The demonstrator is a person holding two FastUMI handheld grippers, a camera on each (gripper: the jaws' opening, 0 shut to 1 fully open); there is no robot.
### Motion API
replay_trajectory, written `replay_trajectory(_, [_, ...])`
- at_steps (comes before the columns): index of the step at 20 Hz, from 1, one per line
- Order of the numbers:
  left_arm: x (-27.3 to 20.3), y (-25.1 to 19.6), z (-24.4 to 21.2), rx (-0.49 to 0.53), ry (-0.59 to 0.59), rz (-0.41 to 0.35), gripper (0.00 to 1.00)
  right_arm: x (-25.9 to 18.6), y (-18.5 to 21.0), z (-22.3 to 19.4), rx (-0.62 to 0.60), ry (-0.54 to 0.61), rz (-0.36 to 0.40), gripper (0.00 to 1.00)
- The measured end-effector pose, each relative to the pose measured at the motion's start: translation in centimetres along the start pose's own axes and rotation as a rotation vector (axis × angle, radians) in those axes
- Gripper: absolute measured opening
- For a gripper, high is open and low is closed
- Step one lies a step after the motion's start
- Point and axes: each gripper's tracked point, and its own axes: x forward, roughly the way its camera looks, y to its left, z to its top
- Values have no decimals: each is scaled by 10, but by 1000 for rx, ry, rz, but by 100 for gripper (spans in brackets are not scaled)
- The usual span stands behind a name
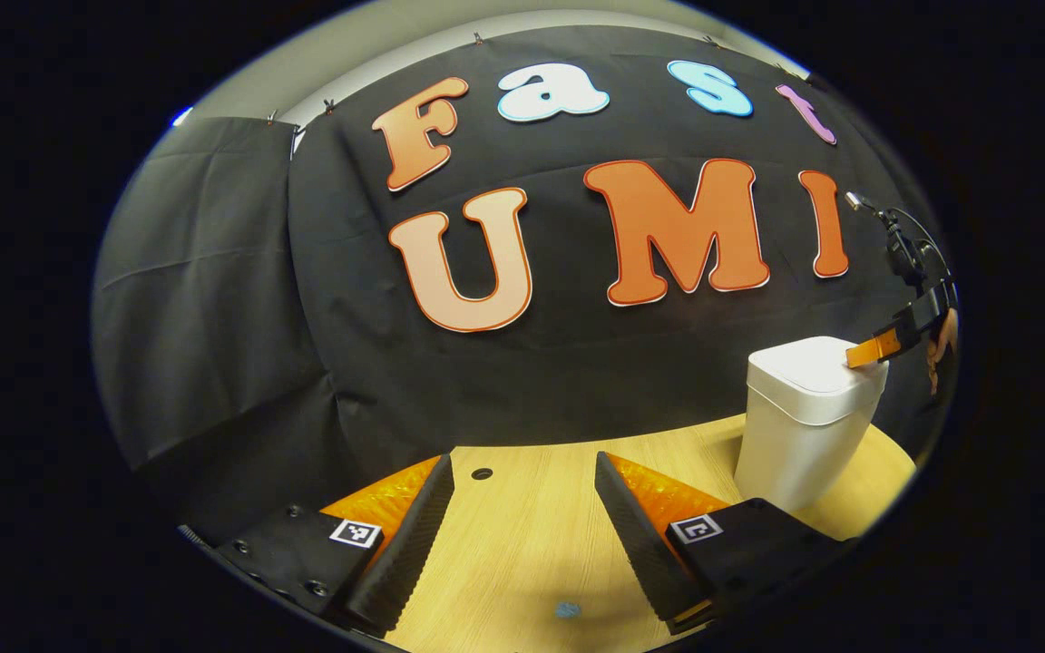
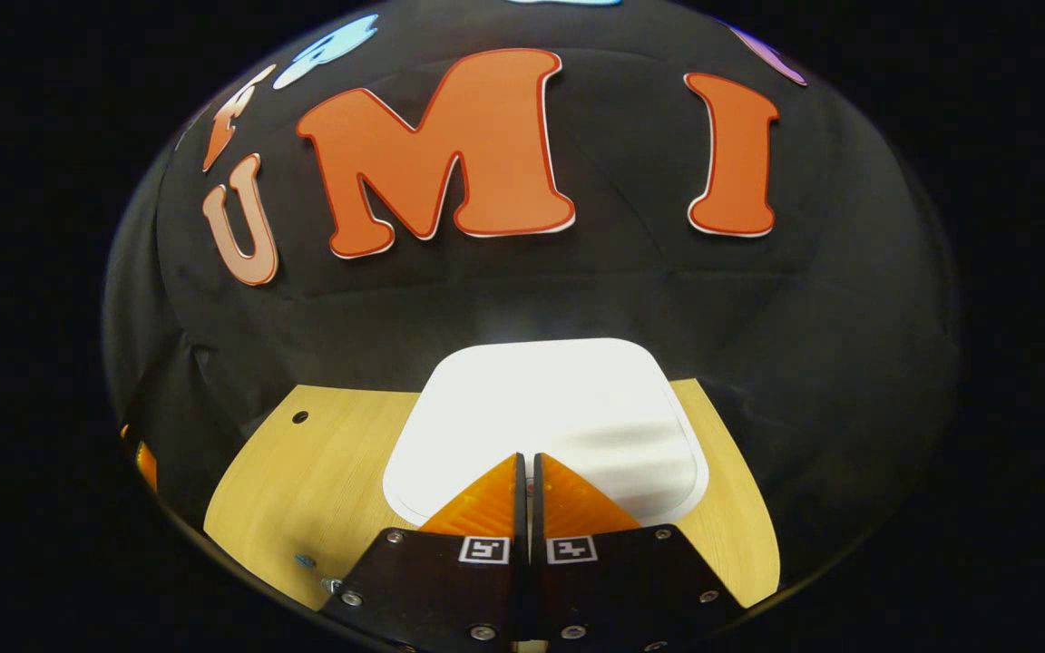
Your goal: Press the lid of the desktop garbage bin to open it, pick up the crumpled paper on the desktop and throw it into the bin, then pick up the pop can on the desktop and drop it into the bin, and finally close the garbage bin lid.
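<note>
A white desktop garbage bin (image 1: 804,422) stands on the wooden table (image 1: 522,535) at the right of the left gripper view, its lid (image 1: 813,363) down. In that view my right gripper (image 1: 872,351) rests its tips on the lid's right edge, a hand behind it. My left gripper (image 1: 522,472) hovers open above the table, left of the bin, nothing between its fingers. In the right gripper view, the right gripper (image 2: 527,458) is shut, its tips pressed against the near part of the white lid (image 2: 559,408) from above.
Black cloth walls close the booth behind and to the left of the table. A small round hole (image 1: 482,473) marks the tabletop near the back edge, and a small blue mark (image 1: 567,609) lies between my left fingers. The table's right edge curves close to the bin.
</note>
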Motion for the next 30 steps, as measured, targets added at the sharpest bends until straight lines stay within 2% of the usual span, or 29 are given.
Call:
replay_trajectory(3, [-4,2,2,-1,-5,19,100,-3,1,3,-36,-20,20,1])
replay_trajectory(8, [-14,-1,2,8,-5,34,99,-23,-1,33,-58,-149,33,1])
replay_trajectory(12, [-14,-12,5,7,-14,21,100,-36,-3,53,-67,-234,38,1])
replay_trajectory(18, [-12,-14,7,-8,-31,4,100,-50,-4,65,-73,-290,31,0])
replay_trajectory(23, [-4,-7,3,-21,-36,-34,100,-60,4,63,-76,-305,12,0])
replay_trajectory(30, [16,7,1,-10,-42,-126,100,-85,35,50,-86,-334,-16,1])
